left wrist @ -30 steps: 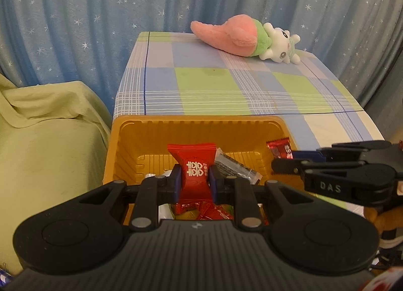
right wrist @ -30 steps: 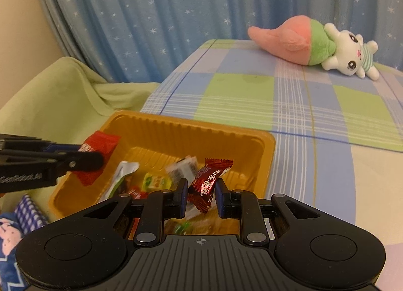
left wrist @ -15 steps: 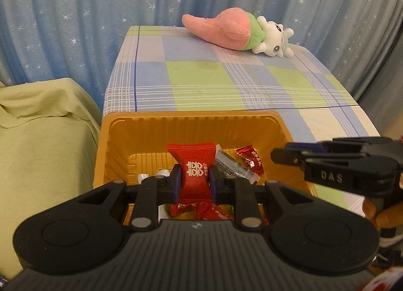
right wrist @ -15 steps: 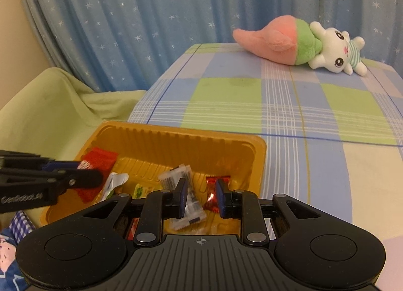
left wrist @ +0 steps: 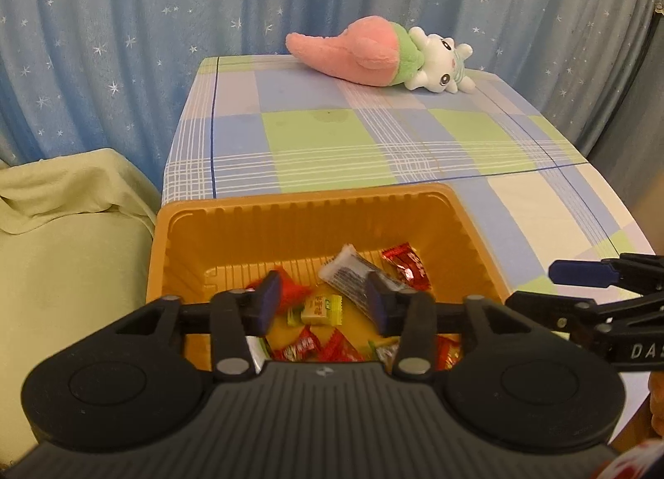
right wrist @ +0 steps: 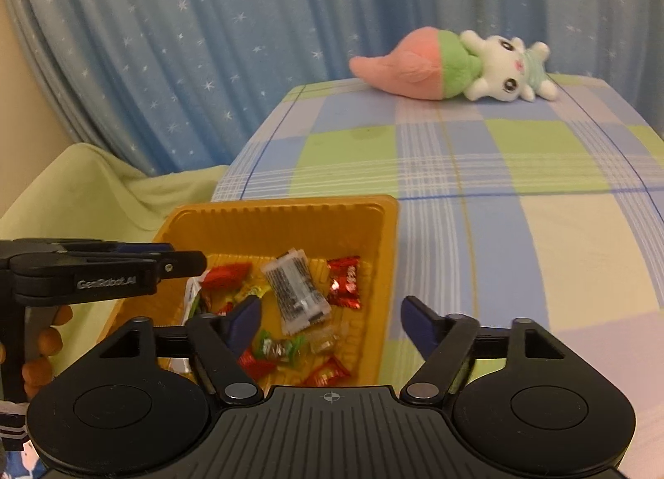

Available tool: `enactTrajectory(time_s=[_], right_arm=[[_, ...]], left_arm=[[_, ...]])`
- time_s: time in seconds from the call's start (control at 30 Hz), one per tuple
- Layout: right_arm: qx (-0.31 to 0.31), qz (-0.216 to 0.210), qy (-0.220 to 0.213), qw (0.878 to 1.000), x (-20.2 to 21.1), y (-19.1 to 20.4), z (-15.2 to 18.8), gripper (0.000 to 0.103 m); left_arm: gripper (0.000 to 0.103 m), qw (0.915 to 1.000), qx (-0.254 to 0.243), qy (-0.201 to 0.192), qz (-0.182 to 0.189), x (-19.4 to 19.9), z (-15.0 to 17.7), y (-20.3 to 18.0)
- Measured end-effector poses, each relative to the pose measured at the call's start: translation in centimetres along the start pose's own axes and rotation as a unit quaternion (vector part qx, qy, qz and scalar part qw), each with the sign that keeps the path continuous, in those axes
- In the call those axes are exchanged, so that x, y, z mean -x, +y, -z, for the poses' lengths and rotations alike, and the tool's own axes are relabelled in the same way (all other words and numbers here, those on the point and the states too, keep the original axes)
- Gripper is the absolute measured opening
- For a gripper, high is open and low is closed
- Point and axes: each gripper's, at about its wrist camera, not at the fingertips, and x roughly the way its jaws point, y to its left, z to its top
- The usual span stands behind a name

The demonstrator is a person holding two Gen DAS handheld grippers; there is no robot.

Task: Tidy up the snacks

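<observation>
An orange tray (left wrist: 315,205) sits at the near left corner of a tabletop (left wrist: 332,147) covered in a blue, green and cream checked cloth, and it holds the loose snacks. Over it hangs the left gripper (left wrist: 319,305), its jaws opening, about half apart, with nothing pinched between them; behind the gap a red packet (left wrist: 292,292) lies on the tray floor beside a small yellow-green candy (left wrist: 317,309). A clear-and-white wrapped bar (right wrist: 294,292) lies tilted across the middle of the tray, and just right of it rests a shiny red candy (right wrist: 344,282). More red and green wrapped sweets (right wrist: 276,348) are scattered along the near side of the tray. The right gripper (right wrist: 330,321) hangs above the tray's right rim, its jaws opening and already spread wide, gripping nothing: its left fingertip is over the tray and its right one over the cloth. In the right wrist view, fingers (right wrist: 43,340) of the person's hand show at the left edge, wrapped around the other tool's handle. At the far end of the tabletop a pink and green plush toy (left wrist: 373,54) with a white rabbit-like head lies on its side, well apart from the tray. A blue curtain (left wrist: 124,23) dotted with white stars hangs behind, and a pale green cloth (left wrist: 62,209) is draped over something to the left of the tabletop.
</observation>
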Motion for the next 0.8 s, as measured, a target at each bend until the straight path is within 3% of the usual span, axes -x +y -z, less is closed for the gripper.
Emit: enactTrajectory(time_s=[0.03, 0.3, 0.5, 0.8], right_arm=[[-0.004, 0.001, 0.002, 1.000, 0.4, -0.2, 0.2, 0.078], [-0.013, 0.010, 0.031, 0.999, 3.1, -2.3, 2.0, 0.085], [-0.004, 0.009, 0.039, 0.999, 6.2, -4.4, 3.5, 0.087], [0.010, 0.014, 0.051, 0.999, 10.0, -7.9, 5.6, 0.088]], left_arm=[[0.057, 1.0000, 0.002, 0.000, -0.001, 0.5, 0.3, -0.3], [0.072, 0.9994, 0.030, 0.011, -0.013, 3.9, 3.0, -3.3], [0.072, 0.9981, 0.053, 0.029, -0.008, 5.3, 5.0, -7.0], [0.074, 0.9971, 0.056, 0.037, -0.035, 7.0, 7.8, -13.6]])
